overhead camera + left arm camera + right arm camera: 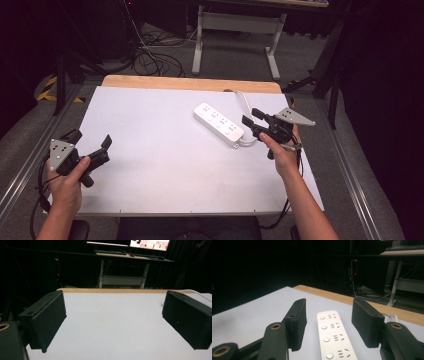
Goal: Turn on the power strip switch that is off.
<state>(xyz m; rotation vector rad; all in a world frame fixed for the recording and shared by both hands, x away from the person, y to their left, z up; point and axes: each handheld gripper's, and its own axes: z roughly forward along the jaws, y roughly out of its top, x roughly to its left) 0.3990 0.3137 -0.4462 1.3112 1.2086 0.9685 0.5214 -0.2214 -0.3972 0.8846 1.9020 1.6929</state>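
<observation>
A white power strip [219, 124] lies flat on the white tabletop [150, 160], right of the middle, with several sockets facing up. Its white cable [245, 102] curves off toward the far edge. My right gripper [251, 118] is at the strip's near right end, pointing along it. In the right gripper view the strip [332, 337] runs between the two black jaws, and the right gripper [329, 312] is open, its pads apart from the strip. My left gripper [91, 139] rests near the table's left edge, open wide [115, 312] with nothing between the jaws.
A wooden strip [190, 82] borders the table's far edge. Behind it stands a desk with white legs [235, 22] and loose cables on the floor [150, 55]. Metal rails [345, 165] run along both sides of the table.
</observation>
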